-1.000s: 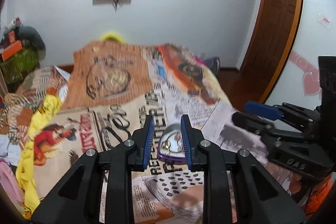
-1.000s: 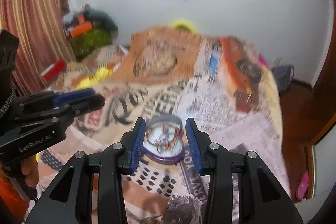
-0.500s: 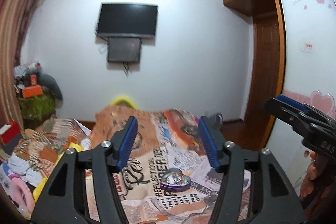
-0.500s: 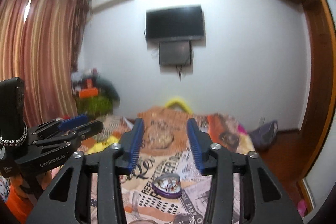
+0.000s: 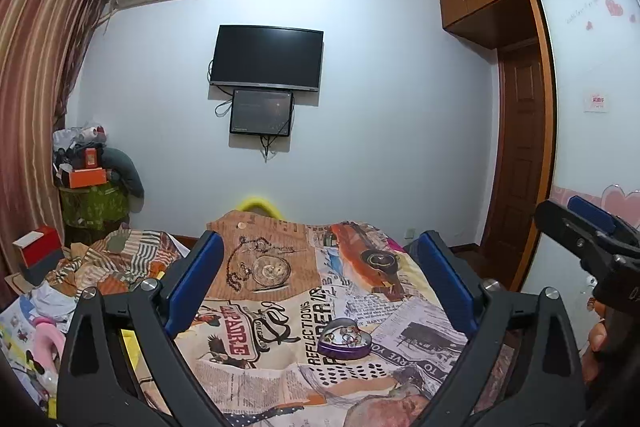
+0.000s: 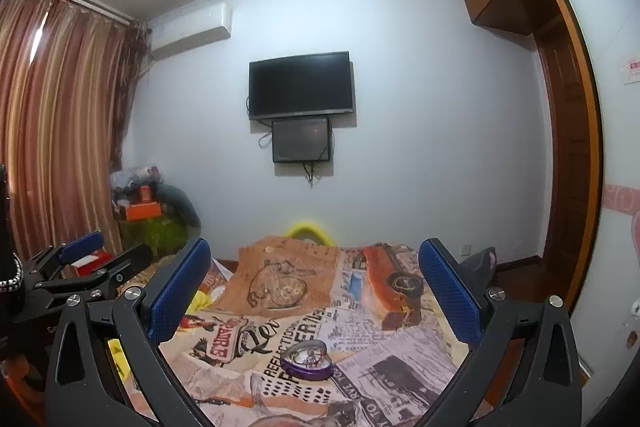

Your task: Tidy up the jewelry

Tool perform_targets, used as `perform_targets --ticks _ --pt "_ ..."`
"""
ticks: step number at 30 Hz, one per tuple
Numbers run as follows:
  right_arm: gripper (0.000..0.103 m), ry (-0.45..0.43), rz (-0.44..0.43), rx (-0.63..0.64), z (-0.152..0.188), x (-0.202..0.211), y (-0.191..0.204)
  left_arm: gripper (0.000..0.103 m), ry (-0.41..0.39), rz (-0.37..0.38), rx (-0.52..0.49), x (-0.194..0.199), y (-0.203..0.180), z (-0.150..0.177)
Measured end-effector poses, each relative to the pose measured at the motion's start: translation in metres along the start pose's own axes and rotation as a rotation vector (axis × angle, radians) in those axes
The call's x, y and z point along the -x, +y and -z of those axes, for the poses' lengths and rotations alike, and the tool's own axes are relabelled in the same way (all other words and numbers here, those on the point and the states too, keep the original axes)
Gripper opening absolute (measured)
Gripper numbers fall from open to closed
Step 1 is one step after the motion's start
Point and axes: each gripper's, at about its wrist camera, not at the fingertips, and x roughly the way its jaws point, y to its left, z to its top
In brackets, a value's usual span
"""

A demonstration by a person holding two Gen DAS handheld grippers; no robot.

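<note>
Left wrist view shows both the left gripper (image 5: pixel 320 279) and right gripper (image 6: pixel 316 287) freshly spread wide and empty, the heart-shaped jewelry tin (image 5: pixel 345 339) lidless on the bedspread (image 5: pixel 280 307), where soft bedding could tip it.

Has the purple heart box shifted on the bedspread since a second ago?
No. The heart box sits by the same "REFLECTIONS" print; the grippers drew back.

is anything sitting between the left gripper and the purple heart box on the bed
Nothing visible does. The purple heart box lies alone on the printed bedspread, apart from the left gripper, whose jaws stand wide open with only bare cover between them and the box.
</note>
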Motion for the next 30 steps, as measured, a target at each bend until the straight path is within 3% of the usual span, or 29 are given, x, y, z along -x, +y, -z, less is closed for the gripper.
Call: perform_targets --ticks 30 --pt "0.103 0.063 0.008 0.006 0.01 0.013 -0.009 0.098 0.037 0.019 0.0 -0.005 -0.003 0.008"
